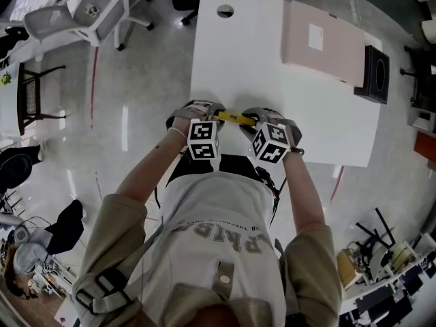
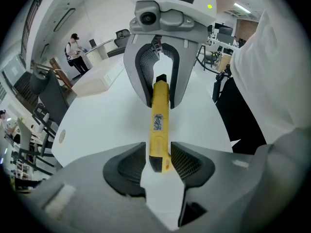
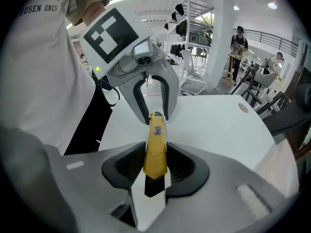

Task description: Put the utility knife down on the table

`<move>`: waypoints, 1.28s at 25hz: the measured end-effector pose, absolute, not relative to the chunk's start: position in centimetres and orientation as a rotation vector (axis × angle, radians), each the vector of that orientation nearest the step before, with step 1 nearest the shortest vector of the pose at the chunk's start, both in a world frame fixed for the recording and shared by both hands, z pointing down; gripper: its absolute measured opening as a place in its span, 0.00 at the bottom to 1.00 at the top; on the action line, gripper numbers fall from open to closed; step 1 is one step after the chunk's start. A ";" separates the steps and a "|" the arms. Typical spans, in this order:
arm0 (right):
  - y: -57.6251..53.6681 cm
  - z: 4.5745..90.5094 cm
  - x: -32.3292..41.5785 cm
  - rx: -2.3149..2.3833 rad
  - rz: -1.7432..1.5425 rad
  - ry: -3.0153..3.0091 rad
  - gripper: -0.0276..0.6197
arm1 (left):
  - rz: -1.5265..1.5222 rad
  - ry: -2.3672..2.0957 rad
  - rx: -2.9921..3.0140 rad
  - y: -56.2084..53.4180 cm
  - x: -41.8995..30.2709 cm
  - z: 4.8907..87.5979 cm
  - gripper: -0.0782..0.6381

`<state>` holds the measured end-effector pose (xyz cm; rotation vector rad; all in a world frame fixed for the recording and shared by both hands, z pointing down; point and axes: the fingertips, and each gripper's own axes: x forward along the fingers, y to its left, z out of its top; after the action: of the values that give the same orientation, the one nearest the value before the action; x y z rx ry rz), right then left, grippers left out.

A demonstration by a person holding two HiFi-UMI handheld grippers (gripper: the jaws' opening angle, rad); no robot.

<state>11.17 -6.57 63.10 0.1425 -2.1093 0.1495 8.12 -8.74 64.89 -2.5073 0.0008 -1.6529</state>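
**Head view: utility knife (image 1: 235, 118) gripped at one end only, over the table (image 1: 272, 80) edge**

My right gripper (image 1: 261, 119) is clamped on the knife's end from 3 o'clock. My left gripper (image 1: 206, 112), at 9 o'clock, has its pads slack around the other end. I judge the knife could pivot and drop past the table's 6 o'clock edge. Both hands pitch steeply down, jaws facing each other.
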 end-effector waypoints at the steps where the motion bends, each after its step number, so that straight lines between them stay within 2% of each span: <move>1: -6.5 63.3 11.2 0.141 0.153 -2.108 0.25 | -1.656 0.005 -2.507 -8.7 8.0 65.0 0.34; 32: -6.5 66.9 13.0 0.109 0.217 -2.010 0.25 | -1.679 0.019 -2.479 -9.1 7.9 66.0 0.34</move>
<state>12.97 -6.53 66.86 0.1091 -2.0098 0.2170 7.92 -9.15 66.02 -2.4787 0.0194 -1.6785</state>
